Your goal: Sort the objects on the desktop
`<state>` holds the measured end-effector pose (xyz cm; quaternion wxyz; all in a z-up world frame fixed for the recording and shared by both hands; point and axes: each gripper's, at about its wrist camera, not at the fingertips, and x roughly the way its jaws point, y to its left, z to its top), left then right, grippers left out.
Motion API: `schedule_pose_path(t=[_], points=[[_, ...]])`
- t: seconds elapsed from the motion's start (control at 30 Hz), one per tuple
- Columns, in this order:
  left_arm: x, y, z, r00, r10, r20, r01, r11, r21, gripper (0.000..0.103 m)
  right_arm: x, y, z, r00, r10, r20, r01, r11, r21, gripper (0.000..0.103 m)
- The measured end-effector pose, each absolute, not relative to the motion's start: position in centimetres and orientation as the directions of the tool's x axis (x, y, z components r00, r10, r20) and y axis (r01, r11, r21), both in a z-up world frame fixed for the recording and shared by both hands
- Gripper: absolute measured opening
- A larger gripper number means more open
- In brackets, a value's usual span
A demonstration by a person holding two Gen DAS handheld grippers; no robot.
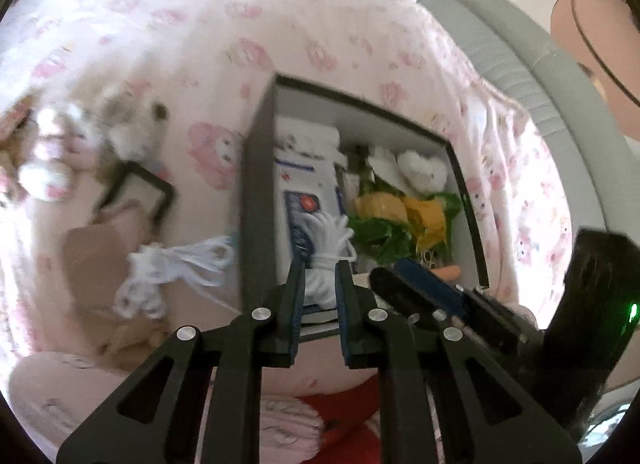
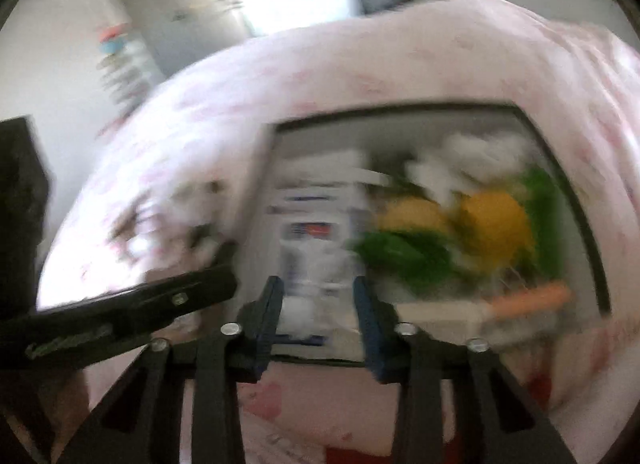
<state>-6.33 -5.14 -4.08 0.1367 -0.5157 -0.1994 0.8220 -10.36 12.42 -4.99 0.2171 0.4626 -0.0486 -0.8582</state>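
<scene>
Pinched between the left gripper's (image 1: 319, 272) fingers over the box (image 1: 256, 168), the white cord (image 1: 326, 260) looks light, floppy, best held mid-bundle; right gripper (image 2: 319, 292) hangs half-spread, empty.

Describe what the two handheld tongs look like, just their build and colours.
Both left tongs and right tongs are matte black, with cut-out linkage arms joined by round silver pins. Each has two flat fingers lined with blue ribbed pads. In the left view, the right unit's black body carries a small green light.

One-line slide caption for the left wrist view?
Left gripper clamps a white cord bundle above the dark-rimmed box on pink bedding.
</scene>
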Motion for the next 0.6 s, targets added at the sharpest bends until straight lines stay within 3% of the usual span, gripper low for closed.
schedule_pose_path(t=[0.1,0.23,0.43,0.6], points=[[-5.2,-9.2,-3.0,-0.475,0.393,-0.787,0.047,-0.882,-0.469,0.013,-9.7,10.5,-3.0,-0.485,-0.442,-0.754,0.427,-0.873,0.237,0.021],[-4.4,-13.5,-5.4,-0.443,0.299,-0.845,0.194,-0.888,-0.417,0.013,-8.7,6.9,-3.2,-0.394,-0.551,-0.736,0.493,-0.802,0.337,0.021],[-3.3,-17.9,-9.3,-0.366,0.267,-0.892,0.323,-0.862,-0.39,0.013,-7.5,-0.1,-6.5,-0.286,-0.529,-0.799,0.578,-0.761,0.296,0.022],[-3.6,-20.3,-11.9,-0.324,0.289,-0.901,0.371,-0.837,-0.402,0.028,-8.9,-2.3,-11.1,-0.182,-0.47,-0.864,0.512,-0.795,0.324,0.025]])
